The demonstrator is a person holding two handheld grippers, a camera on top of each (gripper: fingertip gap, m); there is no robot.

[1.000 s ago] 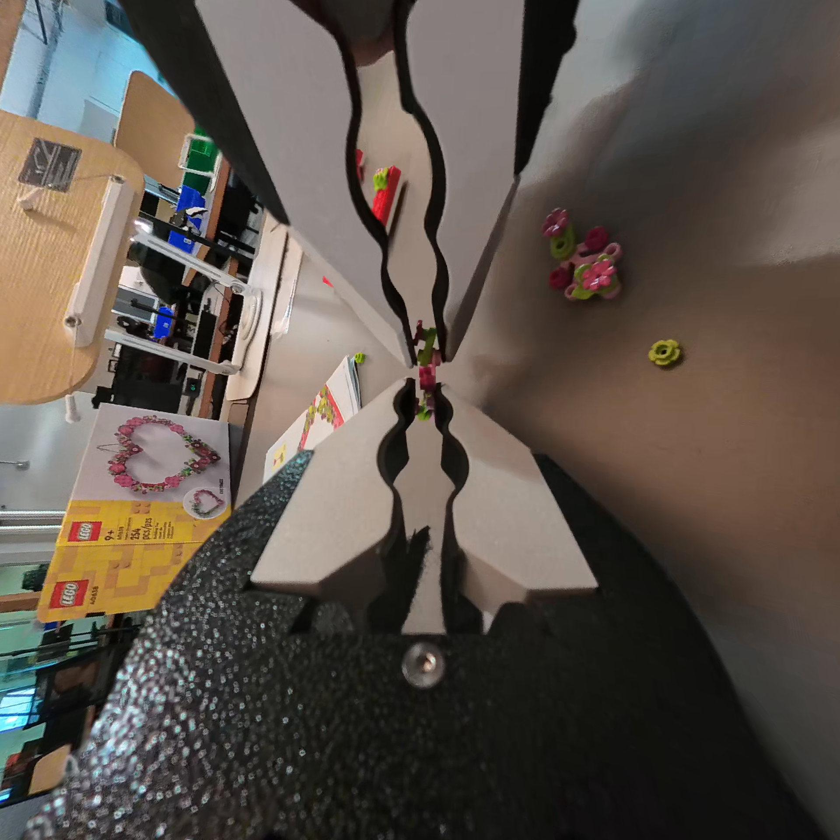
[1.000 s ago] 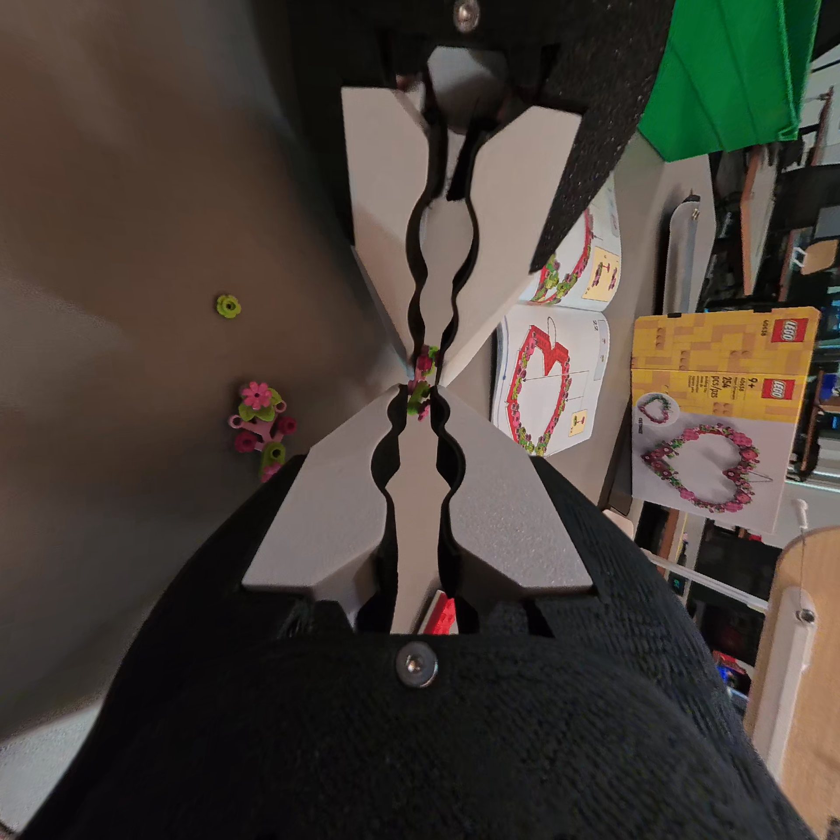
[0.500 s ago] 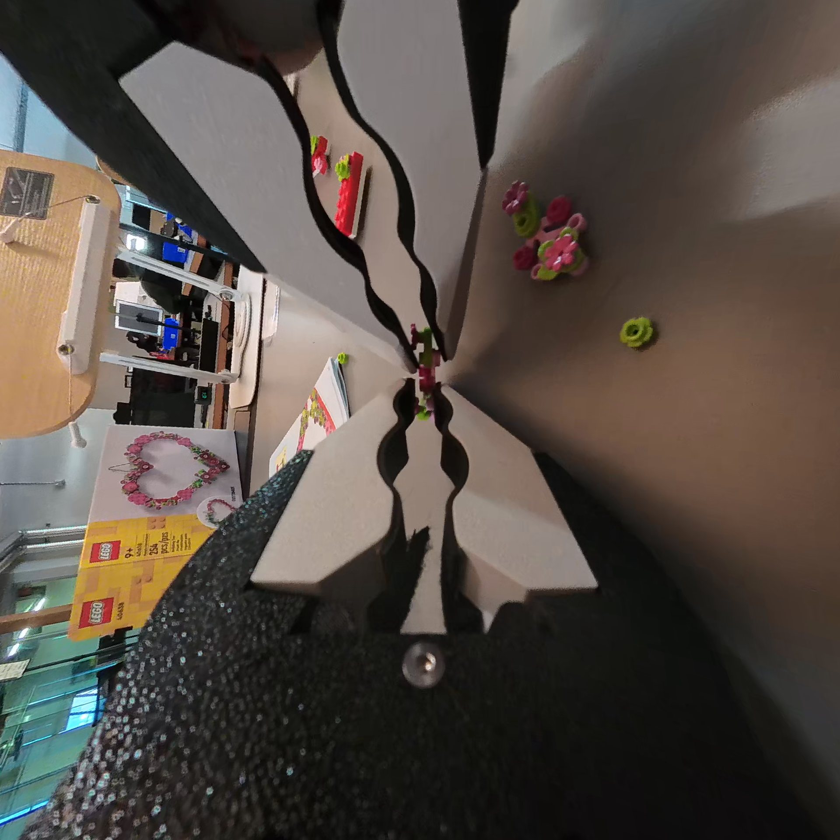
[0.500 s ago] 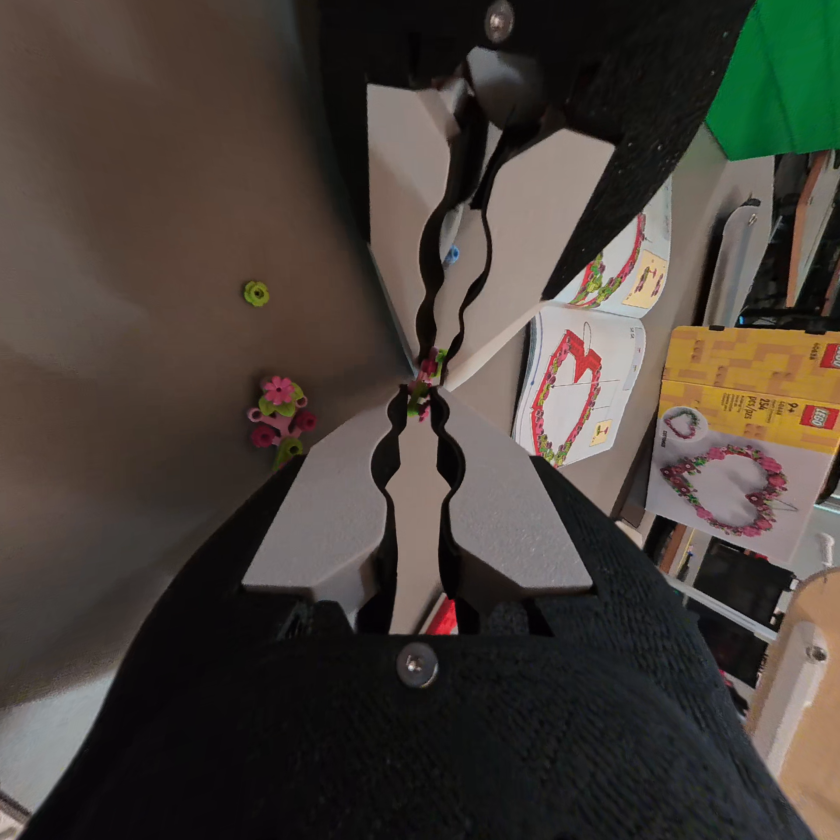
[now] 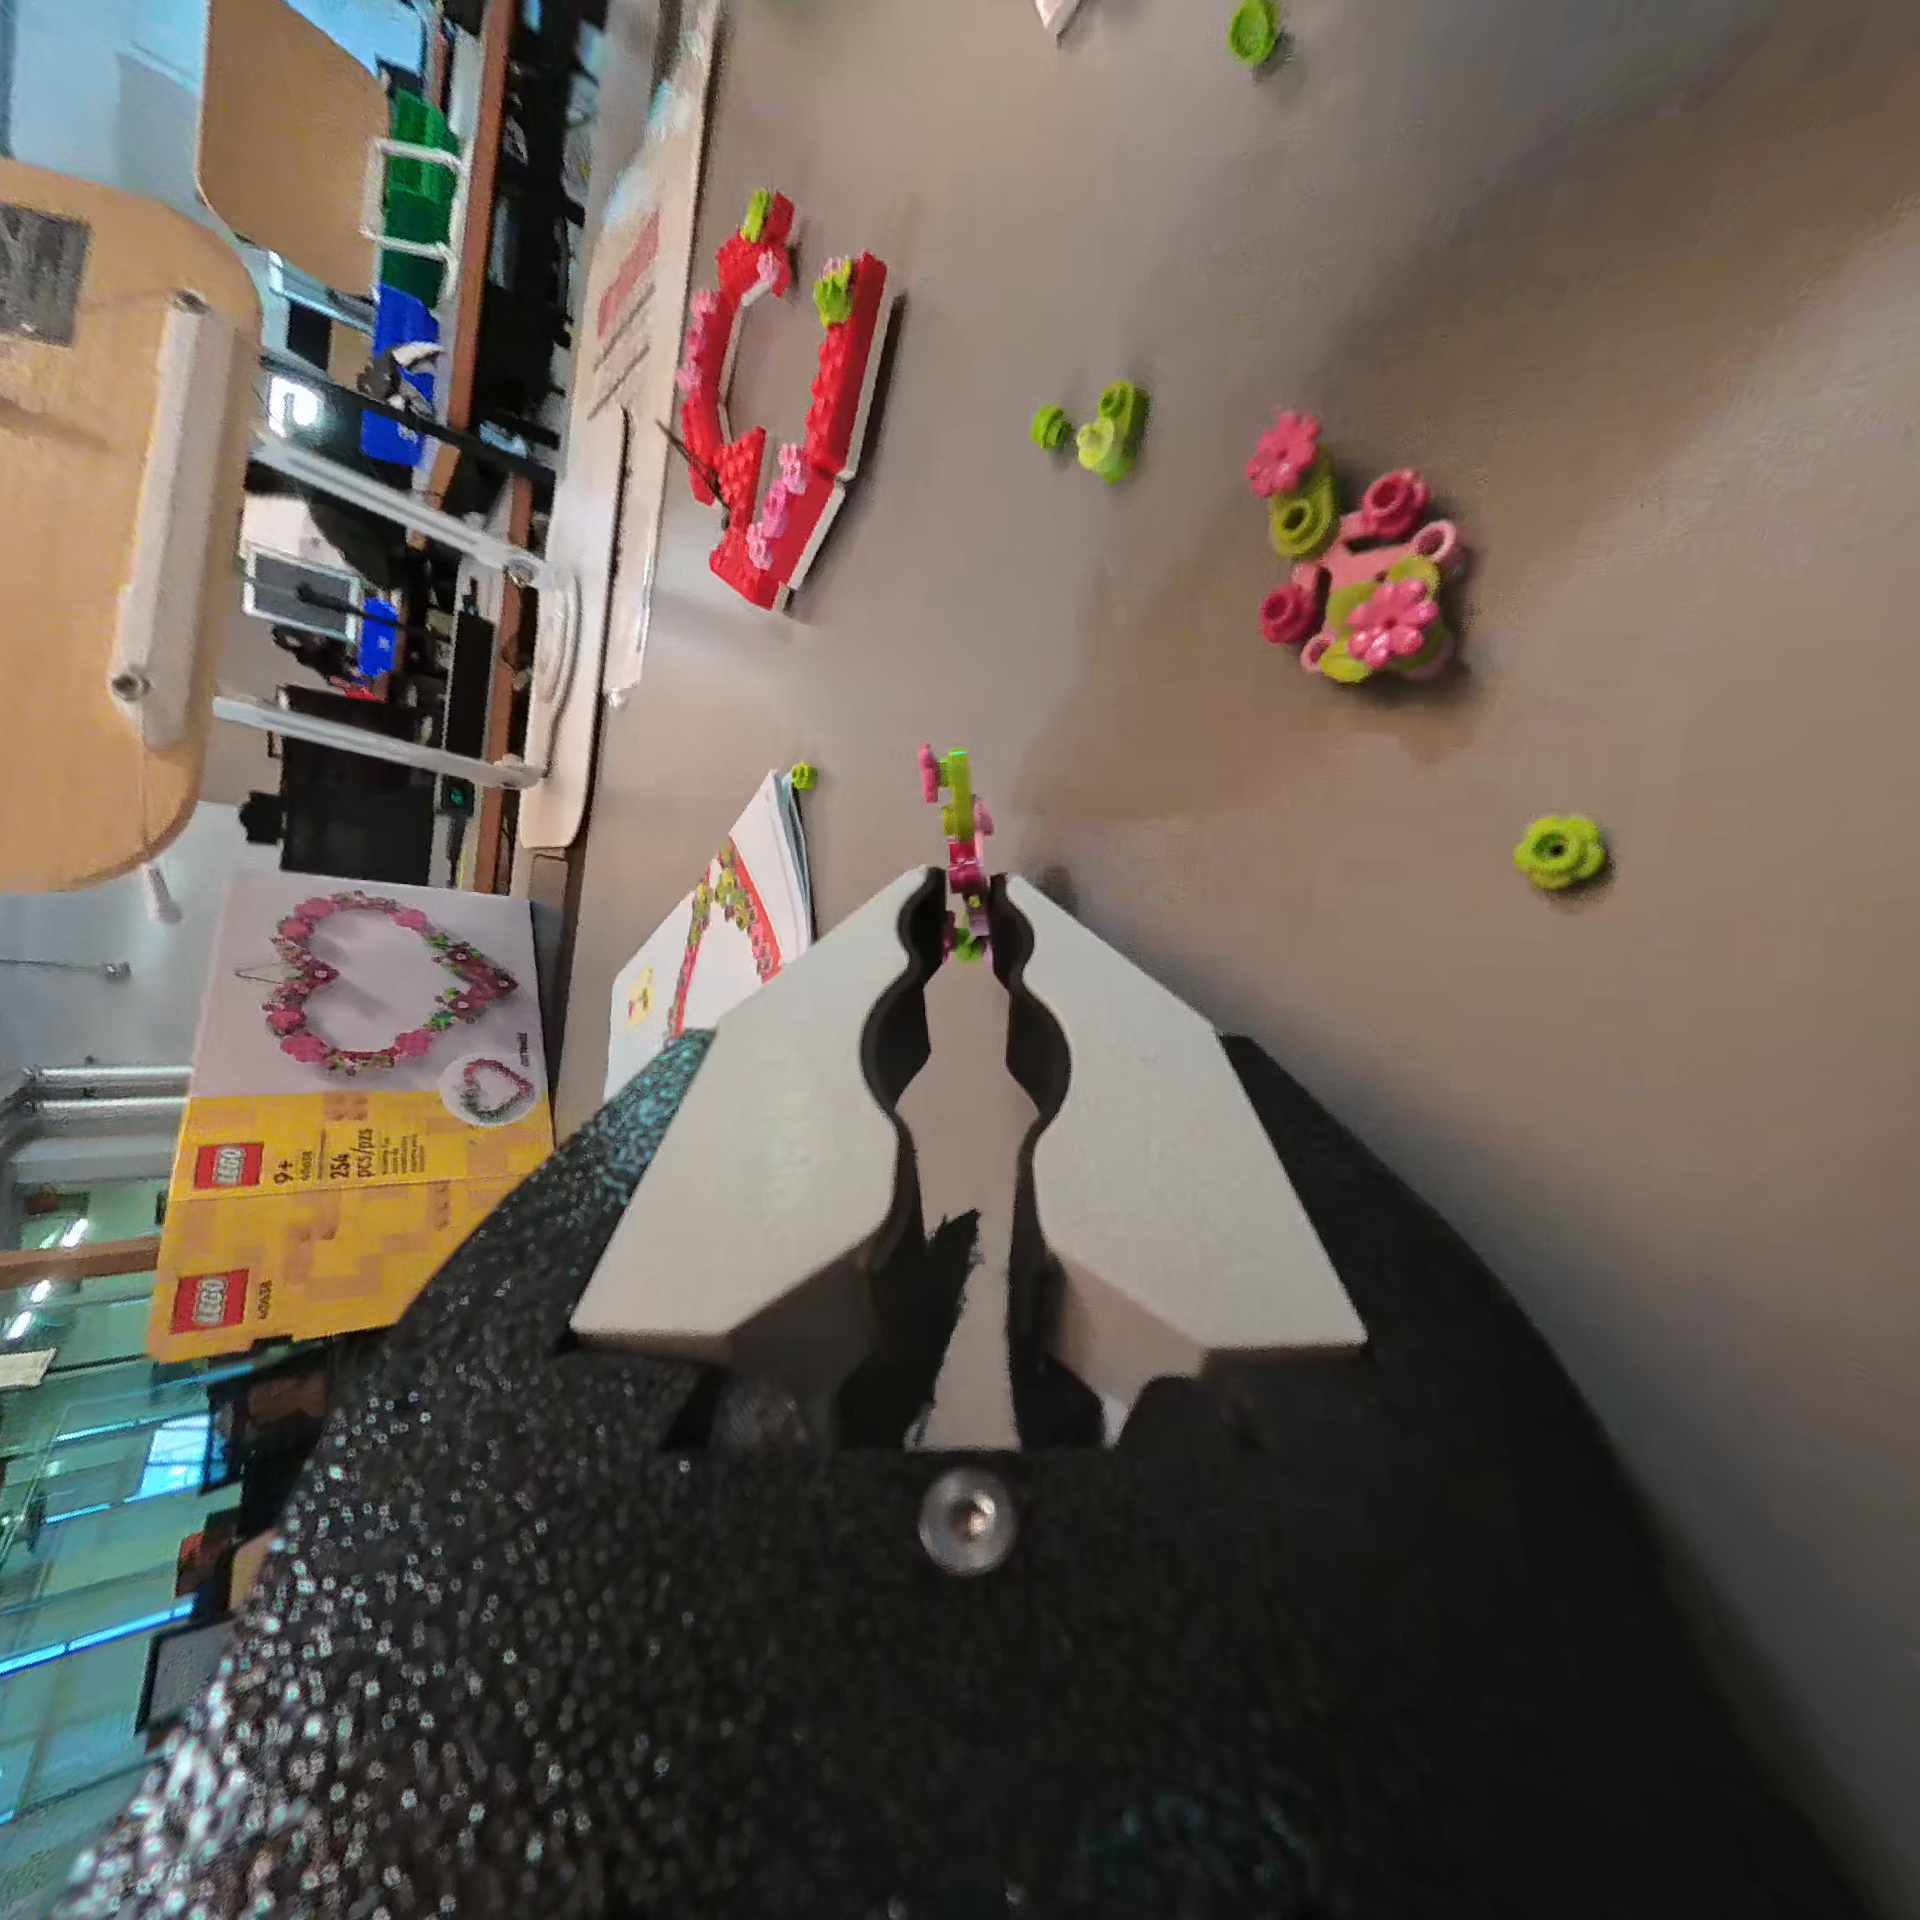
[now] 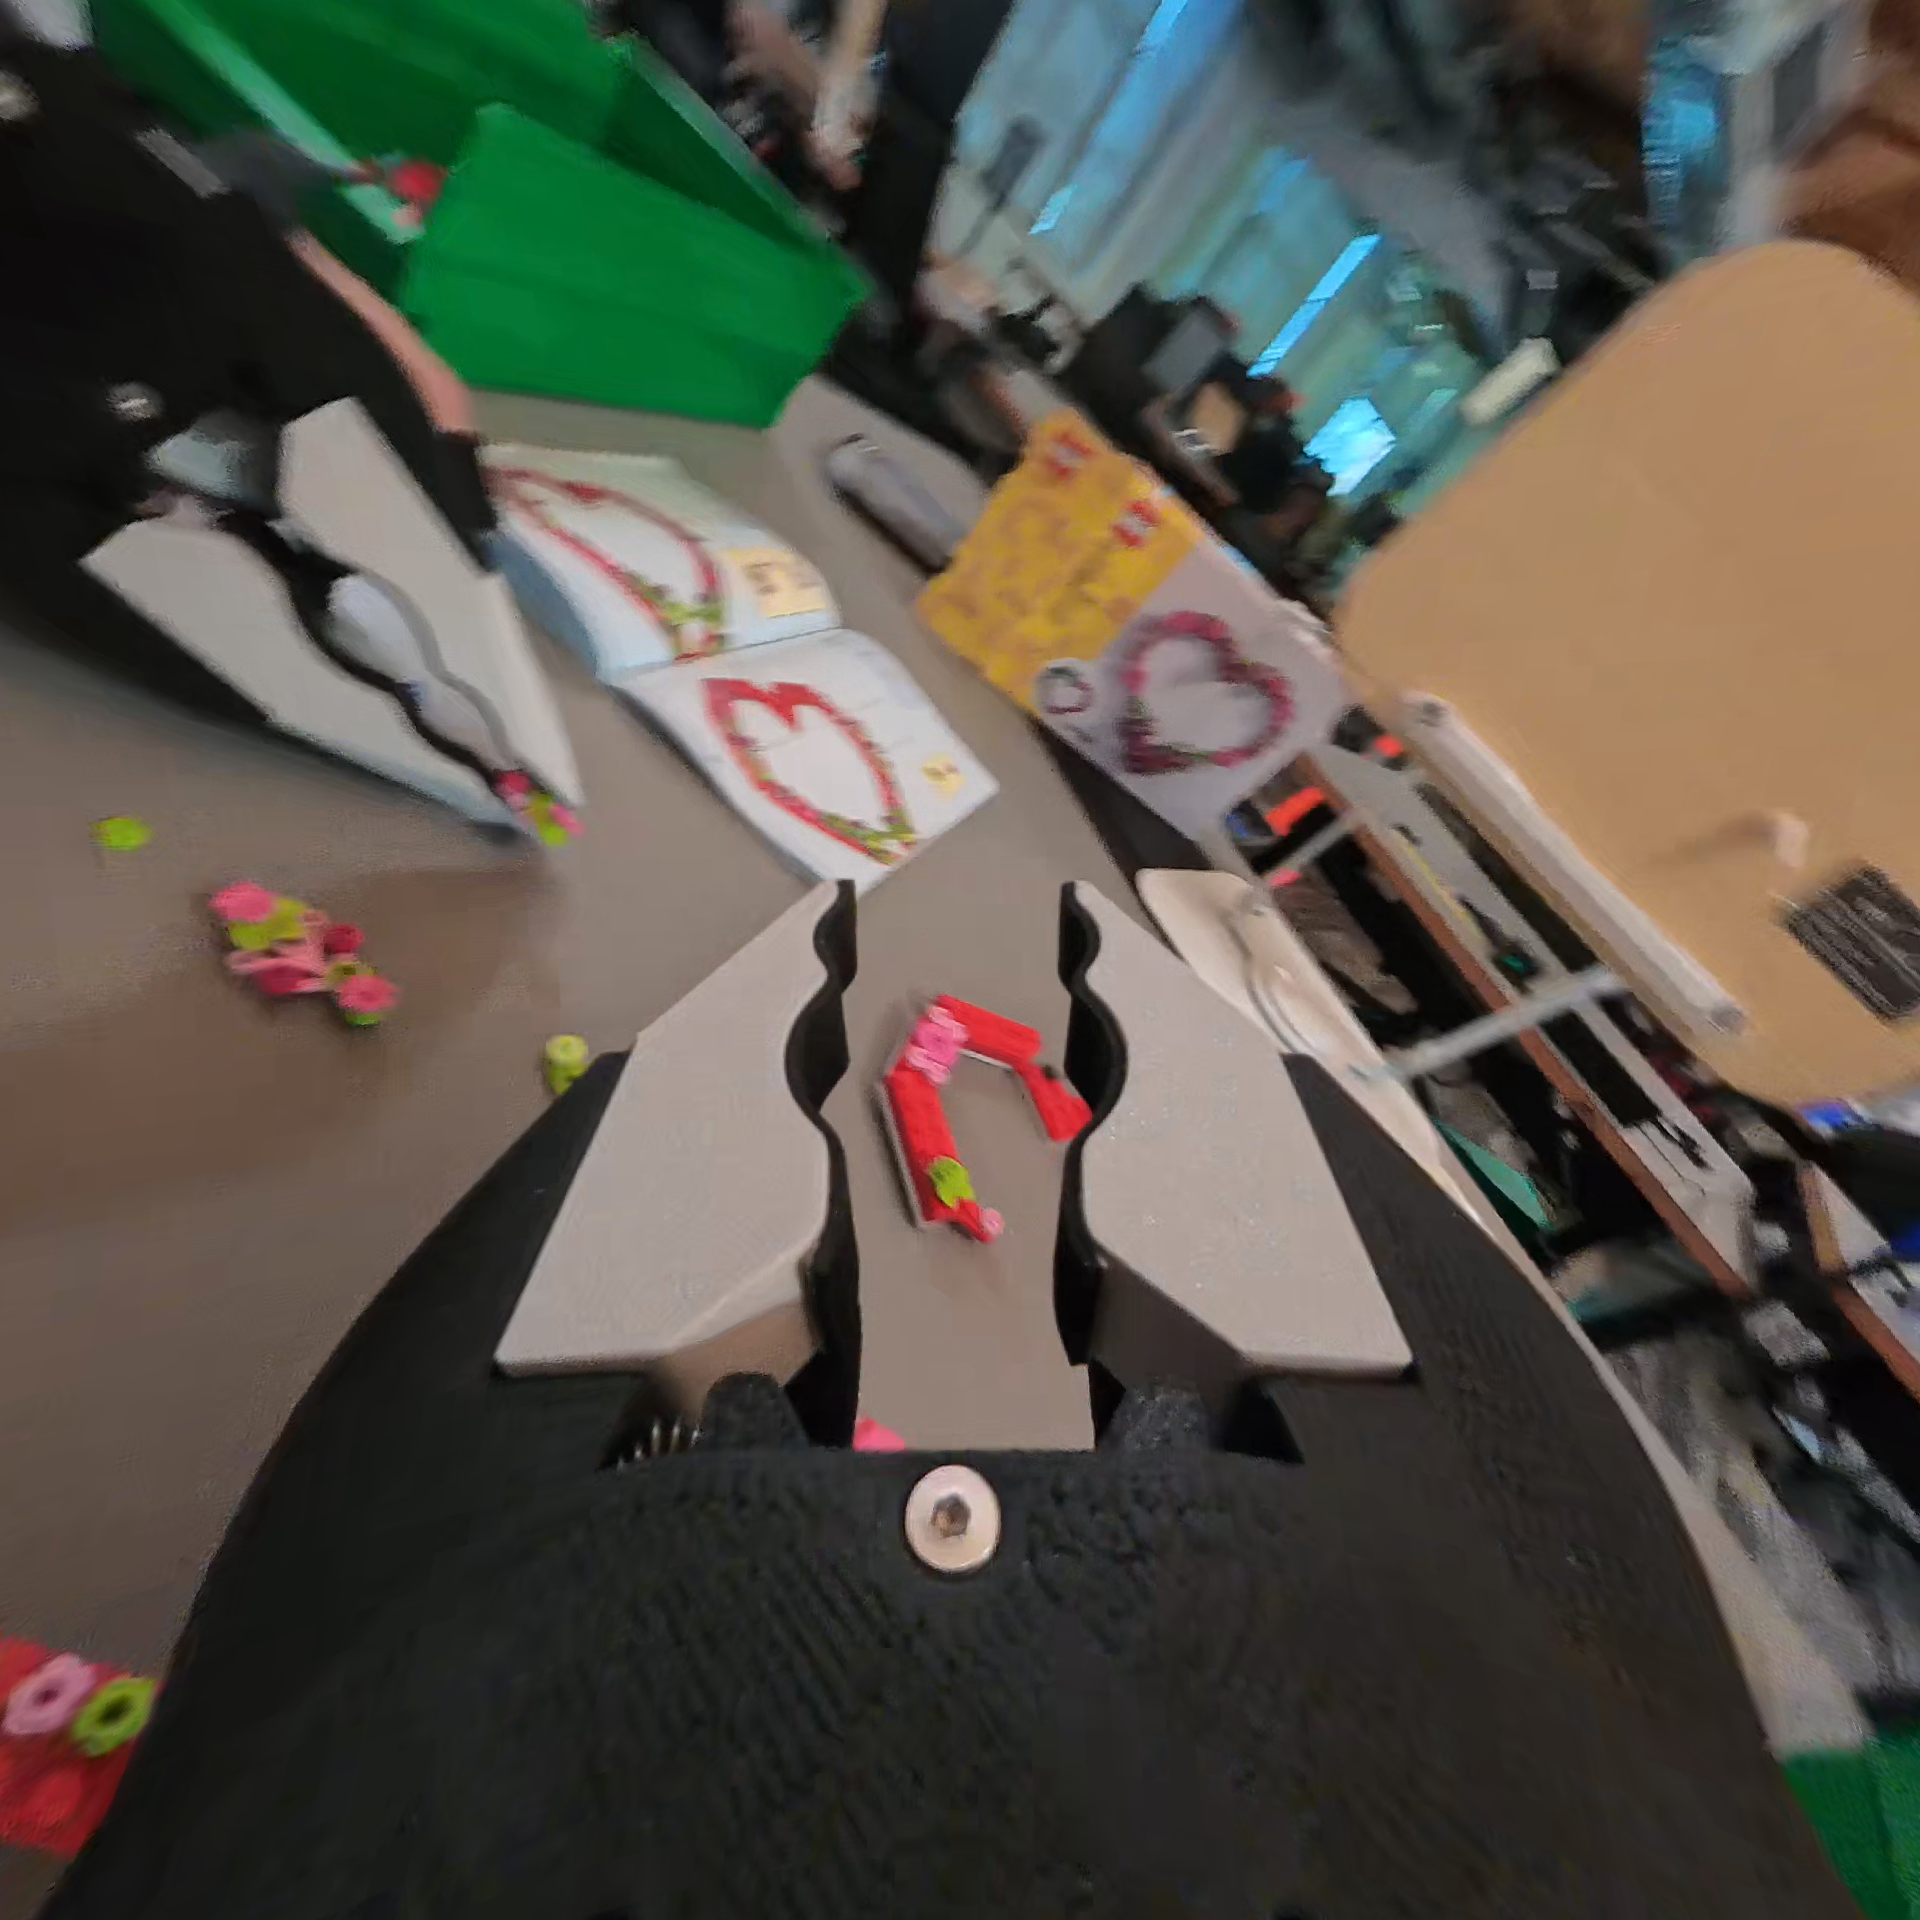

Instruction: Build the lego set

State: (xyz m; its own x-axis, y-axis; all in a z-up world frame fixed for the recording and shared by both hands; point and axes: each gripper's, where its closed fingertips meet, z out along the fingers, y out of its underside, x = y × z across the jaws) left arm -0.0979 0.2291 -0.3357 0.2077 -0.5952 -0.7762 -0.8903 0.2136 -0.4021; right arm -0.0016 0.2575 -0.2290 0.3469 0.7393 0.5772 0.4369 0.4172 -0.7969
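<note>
While the left gripper (image 5: 968, 902) stays out over the grey tabletop (image 5: 1351, 1039), its two pale grey fingers are clenched on a small pink-and-lime flower sprig of lego pieces (image 5: 961, 831), which sticks out past the fingertips and hangs clear of the surface. The right gripper (image 6: 951, 909) is released, jaws standing apart with nothing between them; seen through the gap, well below, lies a red heart-shaped lego frame dotted with pink and lime studs (image 6: 961, 1101).

In the left wrist view that same red frame (image 5: 790, 416) rests far up the table, with two loose lime round pieces (image 5: 1101, 428) near it. A cluster of pink flowers on lime leaves (image 5: 1351, 566) sits apart to the right, and a single lime flower stud (image 5: 1558, 852) lies below it. An open instruction booklet with a heart picture (image 5: 727, 935) lies just left of the fingers, beside a yellow-and-white set box (image 5: 353, 1112).

In the right wrist view the left gripper (image 6: 535, 800) shows farther off, sprig at its tip, beside the booklet (image 6: 821, 758); the picture is blurred.
</note>
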